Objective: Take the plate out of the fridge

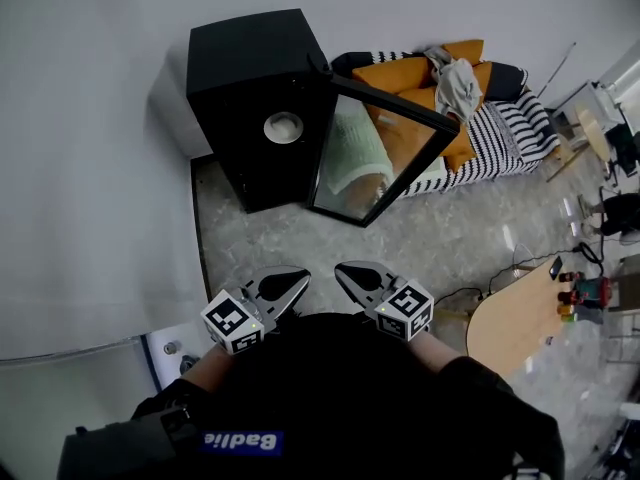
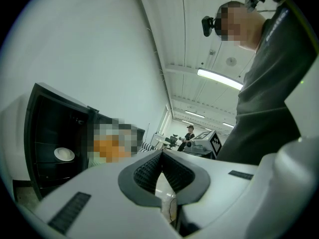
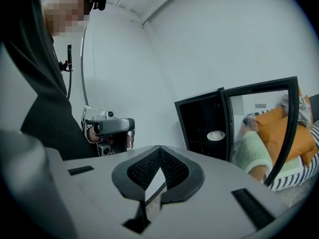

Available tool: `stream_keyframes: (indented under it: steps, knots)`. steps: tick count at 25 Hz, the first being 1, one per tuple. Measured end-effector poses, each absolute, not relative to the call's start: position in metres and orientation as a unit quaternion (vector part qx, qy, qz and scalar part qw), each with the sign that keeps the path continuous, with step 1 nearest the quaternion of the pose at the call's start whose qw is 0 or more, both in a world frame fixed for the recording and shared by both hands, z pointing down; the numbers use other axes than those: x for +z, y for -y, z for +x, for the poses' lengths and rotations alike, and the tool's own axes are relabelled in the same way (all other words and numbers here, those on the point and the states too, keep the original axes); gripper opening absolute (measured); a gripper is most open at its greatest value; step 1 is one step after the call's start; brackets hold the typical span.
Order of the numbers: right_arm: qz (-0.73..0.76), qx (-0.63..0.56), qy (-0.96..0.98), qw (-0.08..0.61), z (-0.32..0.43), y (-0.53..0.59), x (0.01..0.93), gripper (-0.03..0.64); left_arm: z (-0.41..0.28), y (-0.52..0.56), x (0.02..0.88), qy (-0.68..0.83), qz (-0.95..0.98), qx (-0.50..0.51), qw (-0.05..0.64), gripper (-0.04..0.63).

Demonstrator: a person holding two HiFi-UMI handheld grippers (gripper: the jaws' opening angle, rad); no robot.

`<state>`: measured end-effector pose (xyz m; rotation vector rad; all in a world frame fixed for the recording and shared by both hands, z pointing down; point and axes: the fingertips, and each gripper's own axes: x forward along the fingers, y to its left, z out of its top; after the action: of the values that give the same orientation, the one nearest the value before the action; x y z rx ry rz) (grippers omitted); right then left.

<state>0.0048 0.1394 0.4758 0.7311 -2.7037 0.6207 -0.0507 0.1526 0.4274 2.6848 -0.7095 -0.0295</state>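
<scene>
Both hand-held grippers, left (image 1: 290,283) and right (image 1: 352,276), have jaws closed on nothing, close to the torso. Plate (image 1: 283,127) rests on a shelf inside the fridge (image 1: 240,58), door (image 1: 385,158) open, well apart from the grippers.

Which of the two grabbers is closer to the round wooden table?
The right gripper: it is on the table's side of the person. The left gripper is on the other side, nearer the white wall.
</scene>
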Motion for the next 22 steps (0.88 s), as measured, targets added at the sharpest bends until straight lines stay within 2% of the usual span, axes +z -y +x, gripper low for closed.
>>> stream_keyframes:
  steps: [8, 22]
  knots:
    - [0.257, 0.219, 0.93, 0.144, -0.011, -0.112, 0.474, 0.008, -0.065, -0.119, 0.431, 0.246, 0.95, -0.013, 0.192, 0.008]
    - [0.178, 0.203, 0.955, 0.122, 0.011, -0.003, 0.469, 0.008, -0.038, -0.023, 0.425, 0.319, 0.931, -0.003, 0.181, 0.008]
